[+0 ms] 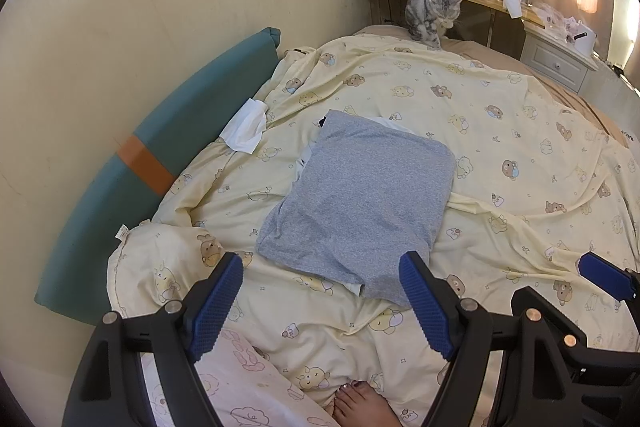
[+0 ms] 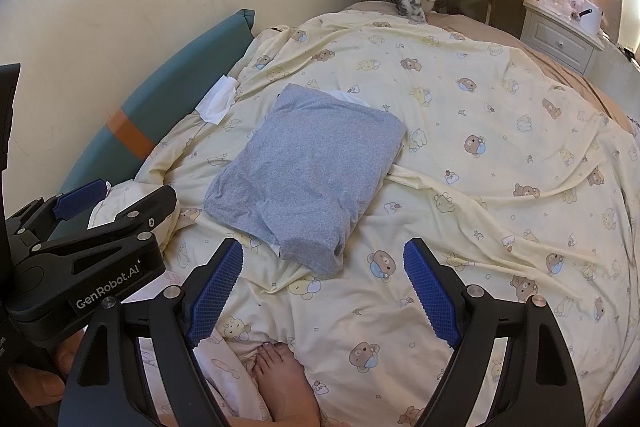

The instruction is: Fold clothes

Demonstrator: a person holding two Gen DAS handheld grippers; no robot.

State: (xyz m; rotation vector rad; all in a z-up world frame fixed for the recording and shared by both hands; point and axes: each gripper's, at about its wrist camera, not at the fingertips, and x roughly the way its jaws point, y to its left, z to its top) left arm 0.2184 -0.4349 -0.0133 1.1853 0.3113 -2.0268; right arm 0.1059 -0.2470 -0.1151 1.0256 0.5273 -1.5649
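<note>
A soft grey knit garment (image 1: 356,203), folded into a neat rectangle, lies in the middle of the pale yellow quilt with little bear pictures (image 1: 500,131) that covers the bed. A bit of white cloth peeks out from under its far edge. The left gripper (image 1: 322,303) hangs above the near edge of the grey piece with its blue pads wide apart and nothing between them. The right gripper (image 2: 324,301) is wide open too, near the closest corner, and holds nothing. The fold looks almost done. A grab at only the top layer could pull the neat stack open. The quilt is bumpy, so the pads might pinch the quilt as well. A grey striped cat (image 1: 430,15) sits at the far end and could walk over.
</note>
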